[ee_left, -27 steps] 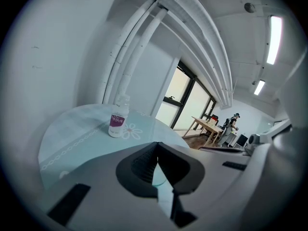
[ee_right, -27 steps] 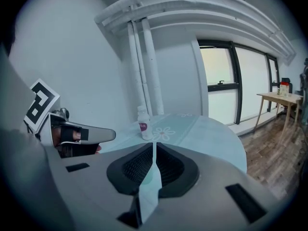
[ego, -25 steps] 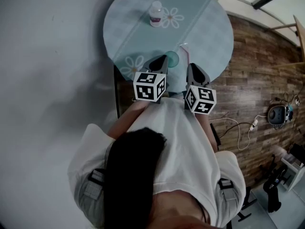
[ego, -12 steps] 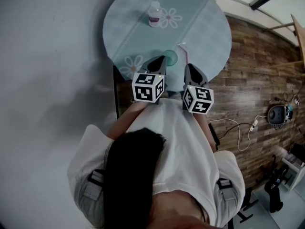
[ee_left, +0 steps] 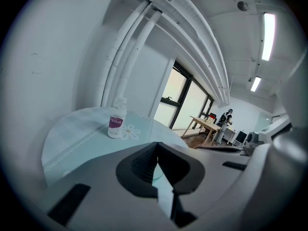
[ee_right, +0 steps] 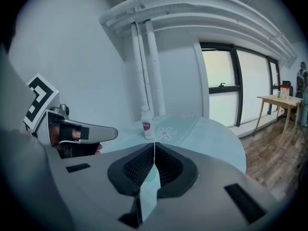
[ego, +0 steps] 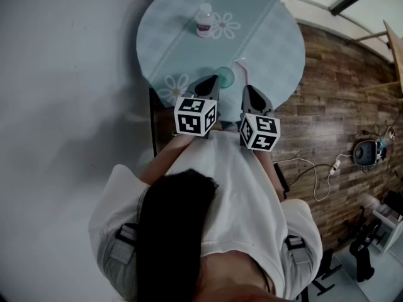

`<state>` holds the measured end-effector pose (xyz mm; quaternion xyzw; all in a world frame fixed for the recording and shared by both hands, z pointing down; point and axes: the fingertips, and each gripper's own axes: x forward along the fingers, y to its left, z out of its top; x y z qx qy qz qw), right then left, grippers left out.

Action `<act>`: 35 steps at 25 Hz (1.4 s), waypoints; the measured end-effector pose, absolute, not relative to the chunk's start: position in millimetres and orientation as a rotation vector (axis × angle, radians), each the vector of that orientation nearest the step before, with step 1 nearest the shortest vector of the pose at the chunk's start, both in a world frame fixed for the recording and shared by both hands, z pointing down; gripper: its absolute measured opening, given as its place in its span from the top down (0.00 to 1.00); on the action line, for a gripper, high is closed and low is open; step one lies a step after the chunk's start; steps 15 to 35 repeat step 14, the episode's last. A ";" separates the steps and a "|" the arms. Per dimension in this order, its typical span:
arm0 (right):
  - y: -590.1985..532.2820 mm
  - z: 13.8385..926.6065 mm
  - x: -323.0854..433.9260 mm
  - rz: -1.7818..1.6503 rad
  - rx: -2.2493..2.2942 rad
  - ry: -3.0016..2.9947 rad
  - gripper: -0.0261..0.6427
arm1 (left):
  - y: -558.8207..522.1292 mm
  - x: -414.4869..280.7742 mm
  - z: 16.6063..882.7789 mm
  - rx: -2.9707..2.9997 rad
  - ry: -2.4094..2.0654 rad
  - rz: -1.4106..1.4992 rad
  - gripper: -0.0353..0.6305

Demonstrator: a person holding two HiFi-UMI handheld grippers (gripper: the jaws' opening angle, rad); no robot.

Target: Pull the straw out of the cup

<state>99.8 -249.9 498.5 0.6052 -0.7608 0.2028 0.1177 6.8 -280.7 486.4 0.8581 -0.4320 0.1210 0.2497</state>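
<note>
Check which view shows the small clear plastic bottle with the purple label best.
Left gripper view: the small clear plastic bottle stands side-on and largest, with the purple label plain. The right gripper view shows it side-on too, but smaller. The head view sees it from above, with cap and label foreshortened.

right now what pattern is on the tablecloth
The tablecloth is pale teal with white daisy prints, best seen in the head view.

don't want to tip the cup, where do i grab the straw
Probably the bare stem of the straw, below its bent tip and above the cup. Come in with the right gripper from the right: the stem shows on that side of the cup, nearest it.
</note>
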 end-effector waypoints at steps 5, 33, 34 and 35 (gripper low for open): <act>-252.6 499.1 99.2 0.593 1.762 -2.228 0.91 | -284.1 7.7 486.4 2.338 -1.180 0.328 0.93; -258.4 501.5 98.2 0.606 1.725 -2.249 0.91 | -289.2 13.8 489.2 2.334 -1.174 0.353 0.93; -258.4 501.5 98.2 0.606 1.725 -2.249 0.91 | -289.2 13.8 489.2 2.334 -1.174 0.353 0.93; -258.4 501.5 98.2 0.606 1.725 -2.249 0.91 | -289.2 13.8 489.2 2.334 -1.174 0.353 0.93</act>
